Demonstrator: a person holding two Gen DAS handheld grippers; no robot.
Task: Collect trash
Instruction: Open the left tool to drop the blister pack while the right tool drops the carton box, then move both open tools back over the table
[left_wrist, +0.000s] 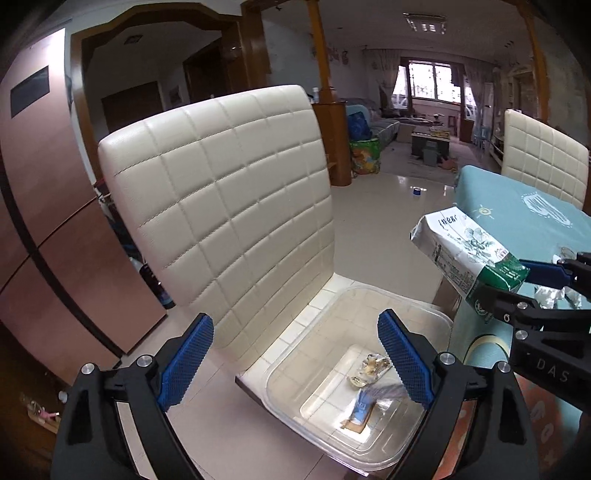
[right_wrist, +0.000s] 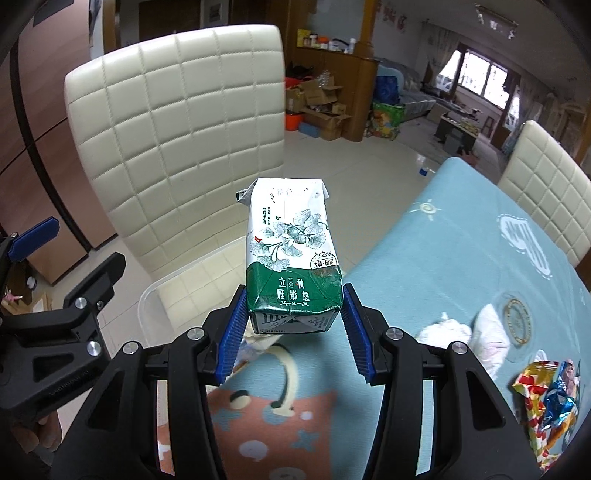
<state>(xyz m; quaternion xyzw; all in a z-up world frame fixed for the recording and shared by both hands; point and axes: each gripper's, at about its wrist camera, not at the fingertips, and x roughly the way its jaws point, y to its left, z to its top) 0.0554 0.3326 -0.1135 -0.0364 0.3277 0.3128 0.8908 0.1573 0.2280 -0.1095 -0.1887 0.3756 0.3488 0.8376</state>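
My right gripper (right_wrist: 293, 325) is shut on a green and white drink carton (right_wrist: 291, 254) and holds it in the air over the table's left edge, tilted toward the chair. The carton also shows in the left wrist view (left_wrist: 465, 254), held by the right gripper (left_wrist: 517, 280) to the right of the bin. My left gripper (left_wrist: 295, 358) is open and empty above a clear plastic bin (left_wrist: 436, 317) that sits on the cream chair seat. The bin holds a few wrappers (left_wrist: 369, 384). A crumpled tissue (right_wrist: 447, 328) and colourful foil wrappers (right_wrist: 546, 391) lie on the table.
The cream quilted chair (left_wrist: 221, 192) stands left of the table with a teal patterned cloth (right_wrist: 461, 251). A second cream chair (right_wrist: 546, 184) is at the table's far side. Cardboard boxes (right_wrist: 321, 107) and a sofa stand across the tiled floor.
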